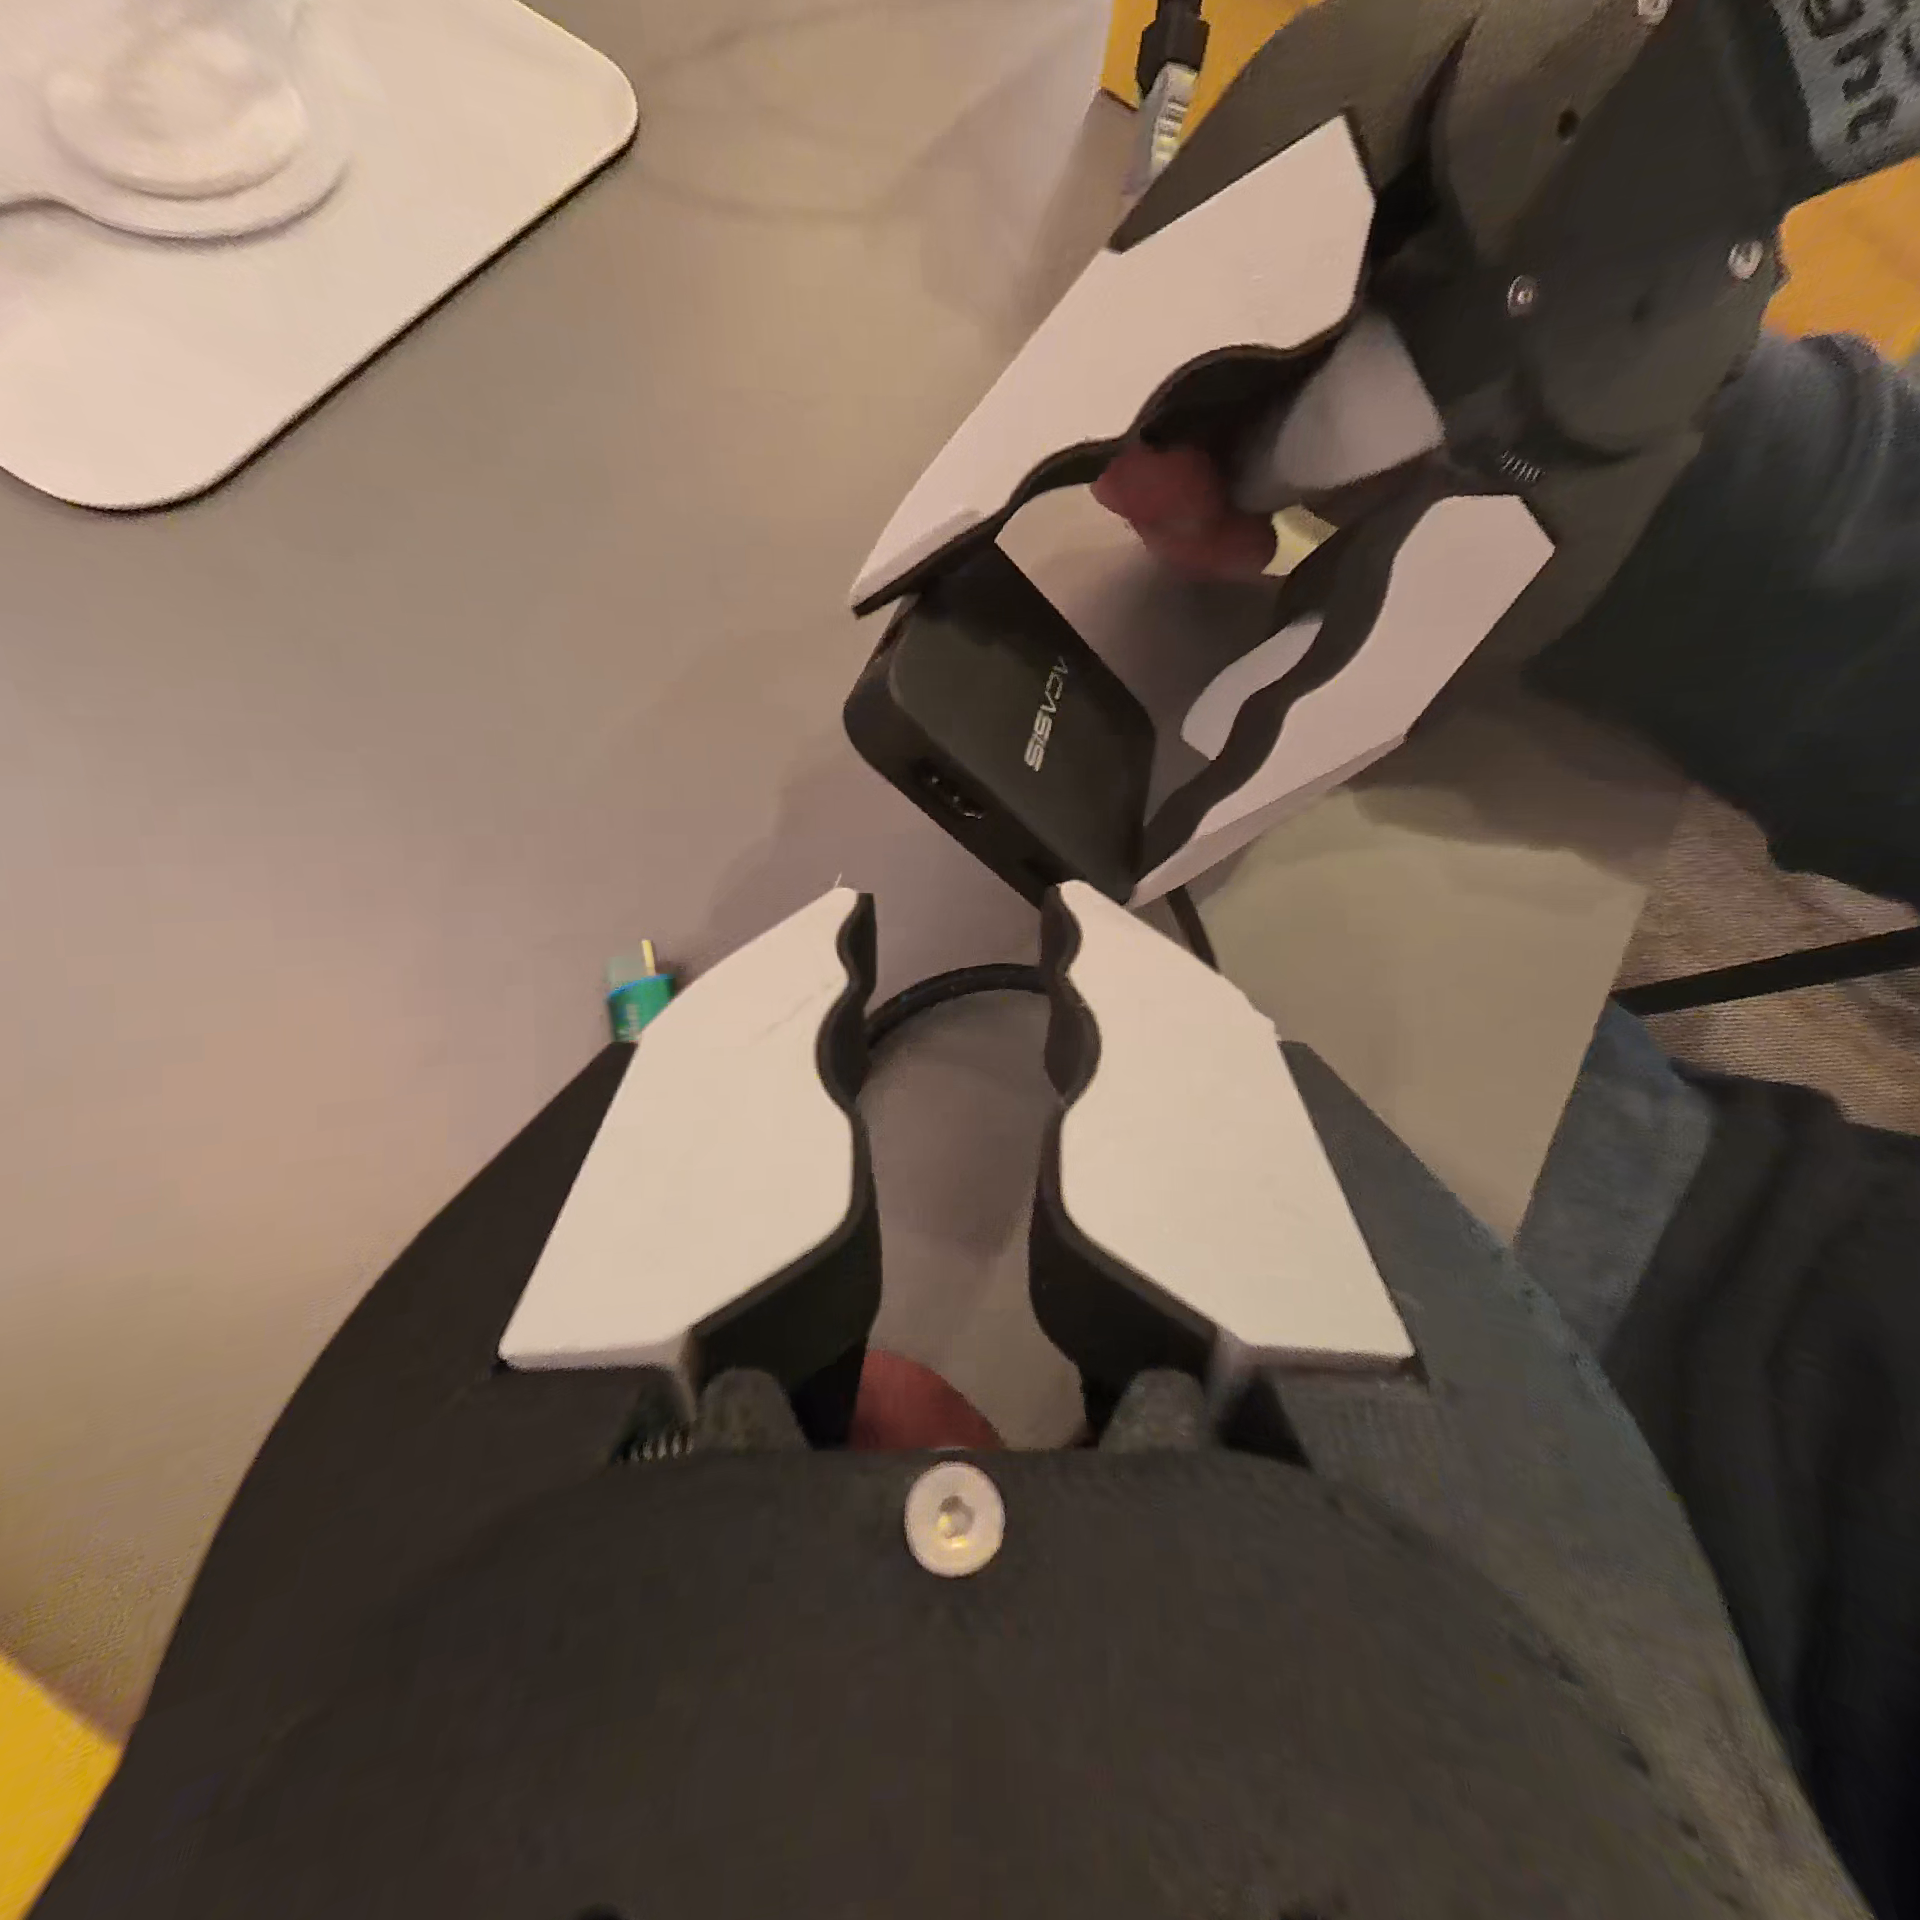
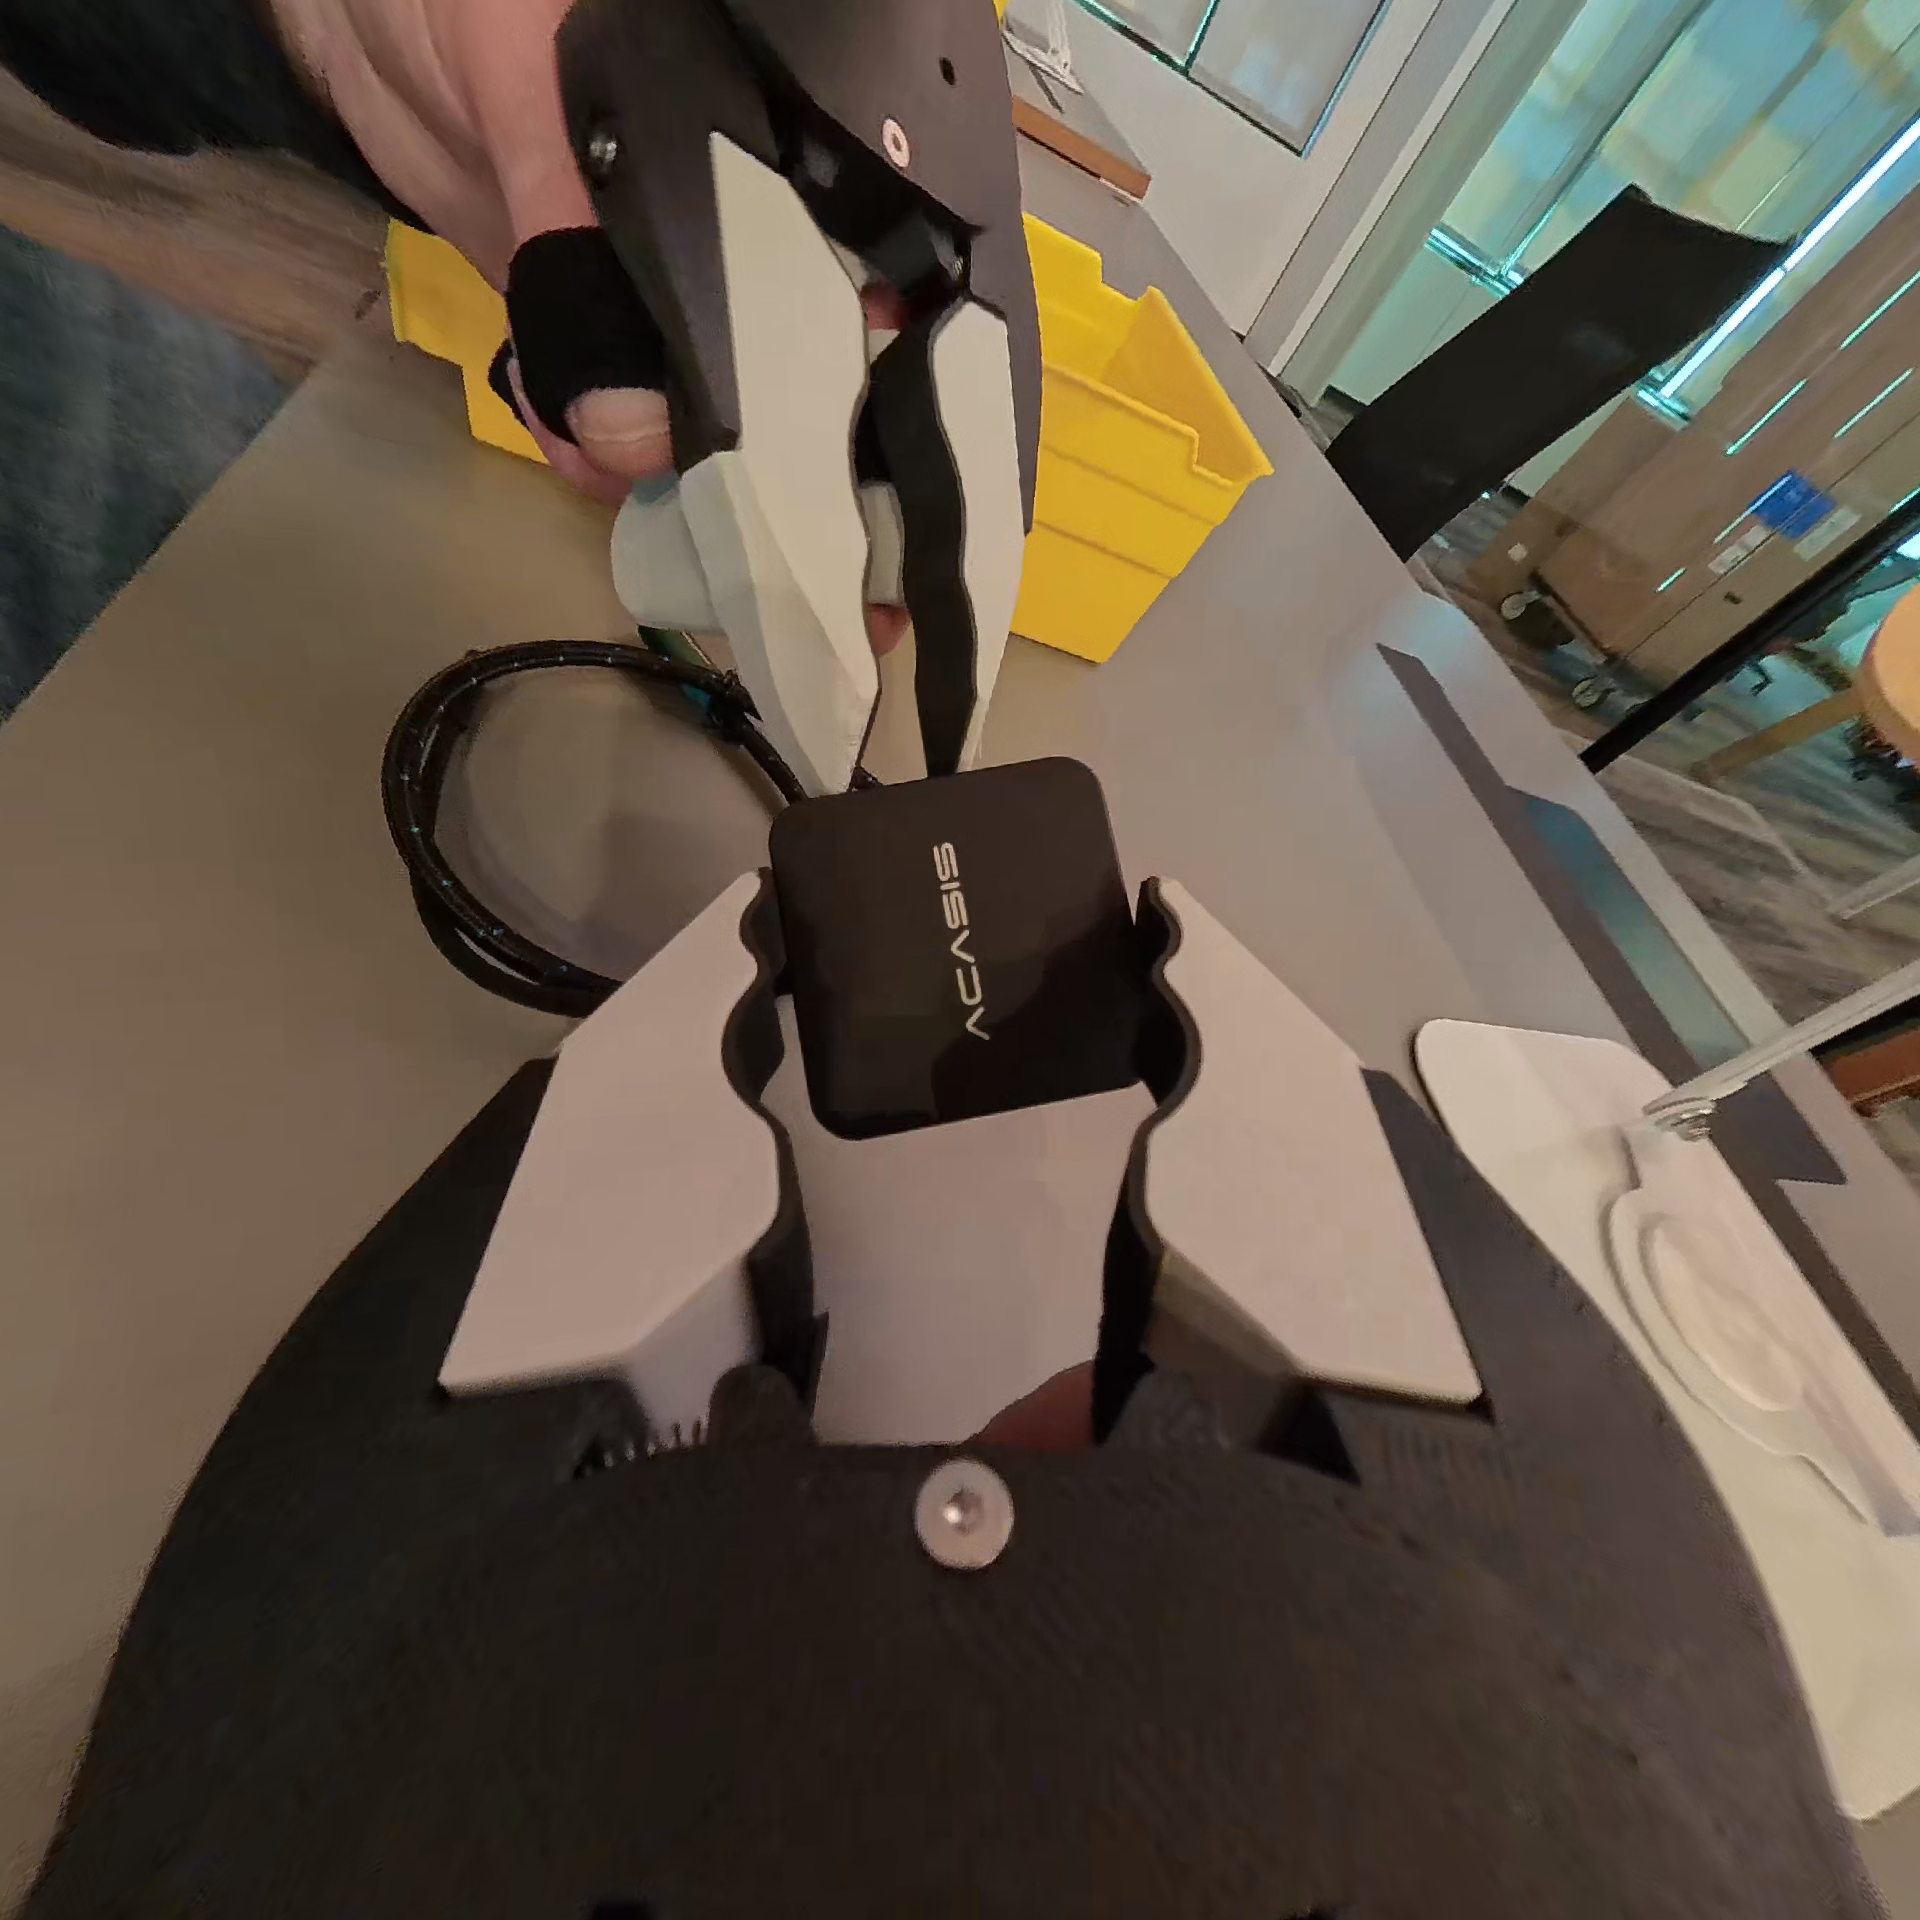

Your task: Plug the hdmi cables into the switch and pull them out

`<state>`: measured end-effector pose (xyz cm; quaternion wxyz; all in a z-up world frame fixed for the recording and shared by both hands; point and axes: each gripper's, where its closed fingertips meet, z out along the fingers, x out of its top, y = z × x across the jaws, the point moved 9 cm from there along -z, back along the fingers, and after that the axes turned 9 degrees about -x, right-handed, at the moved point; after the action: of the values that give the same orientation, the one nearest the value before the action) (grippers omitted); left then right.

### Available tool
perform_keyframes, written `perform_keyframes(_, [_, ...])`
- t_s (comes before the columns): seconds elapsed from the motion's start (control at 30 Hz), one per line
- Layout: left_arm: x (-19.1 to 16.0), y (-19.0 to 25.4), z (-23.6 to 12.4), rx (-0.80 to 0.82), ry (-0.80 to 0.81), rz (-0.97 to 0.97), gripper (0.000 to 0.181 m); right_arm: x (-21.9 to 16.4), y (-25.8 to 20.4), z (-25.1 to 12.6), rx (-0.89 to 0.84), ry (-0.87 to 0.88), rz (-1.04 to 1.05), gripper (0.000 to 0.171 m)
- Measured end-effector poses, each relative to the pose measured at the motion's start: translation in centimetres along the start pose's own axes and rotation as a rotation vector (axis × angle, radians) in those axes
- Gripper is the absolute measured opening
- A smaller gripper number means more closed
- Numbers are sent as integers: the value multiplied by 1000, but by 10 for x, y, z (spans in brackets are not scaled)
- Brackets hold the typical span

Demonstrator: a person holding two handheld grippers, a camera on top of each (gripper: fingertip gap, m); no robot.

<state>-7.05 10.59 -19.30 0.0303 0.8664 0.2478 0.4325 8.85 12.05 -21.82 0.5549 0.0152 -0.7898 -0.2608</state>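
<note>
The right gripper [image 2: 956, 935] is clamped on the switch [image 2: 951, 940] — a small black box with rounded corners, pinched by its two side edges between the fingertips and held clear of the grey table [image 2: 260, 831]. The box's far end juts forward past the tips, so its long axis appears to run straight out along the fingers.

The left gripper [image 1: 956, 914] has its fingers apart with nothing between them. From this claw the switch [image 1: 1003, 727] lies just ahead and slightly to the right, very near the right fingertip; whether they touch I cannot tell. The box is tilted, and its near narrow face carries an open port [image 1: 948, 802] that points down and back toward the left claw. No plug sits in that port.

A coiled black cable [image 2: 499, 831] lies on the table just behind and below the left claw's tips, to the left of the switch as the right claw sees it. A thin lead seems to run from the switch's far edge toward the coil. Left of the left claw rests a small teal connector [image 1: 639, 1003], well short of the port.

My reading: the left claw is the nearer one to the cable, and the coming move depends on bringing a plug up in line with that downward-facing port.
</note>
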Motion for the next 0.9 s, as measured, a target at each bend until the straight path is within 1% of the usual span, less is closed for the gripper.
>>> perform_keyframes(0.03, [-1, -1, 0, -30, 14, -30, 29, 1, 0, -1, -7, 3, -18, 65])
perform_keyframes(0.1, [0, 1, -3, -123, 55, -78, 43, 4, -1, -2, -18, 6, -43, 66])
perform_keyframes(0.13, [2, 2, -4, -156, 73, -95, 46, 5, -2, -2, -21, 7, -57, 65])
perform_keyframes(0.2, [4, 4, -4, -147, 84, -89, 47, 10, -6, -1, -22, 21, -90, 66])
perform_keyframes(0.23, [4, 5, -1, -141, 79, -88, 46, 13, -9, 1, -22, 29, -109, 66])
perform_keyframes(0.27, [2, 6, 3, -137, 69, -90, 41, 15, -12, 2, -25, 32, -129, 66])
perform_keyframes(0.3, [0, 6, 6, -123, 64, -91, 30, 16, -14, 3, -32, 23, -154, 66])
perform_keyframes(0.33, [-1, 7, 9, -118, 69, -99, 25, 15, -16, 5, -44, 5, -184, 66])
perform_keyframes(0.43, [-4, 5, 12, -110, 82, -129, 19, 14, -19, 8, -85, -33, -257, 66])
perform_keyframes(0.47, [-4, 5, 12, -107, 75, -126, 18, 15, -20, 9, -104, -51, -290, 71])
perform_keyframes(0.5, [-4, 6, 12, -112, 70, -117, 15, 15, -21, 12, -129, -71, -322, 83])
perform_keyframes(0.63, [1, 17, 14, -88, 39, -67, 14, 13, -27, 22, -145, -142, -389, 89])
perform_keyframes(0.7, [1, 19, 16, -71, 35, -77, 14, 13, -30, 25, -157, -170, -426, 83])
perform_keyframes(0.83, [-2, 15, 18, -76, 48, -136, 14, 12, -31, 31, -201, -239, -442, 83])
perform_keyframes(0.9, [-2, 14, 18, -89, 60, -164, 14, 13, -31, 34, -232, -263, -461, 89])
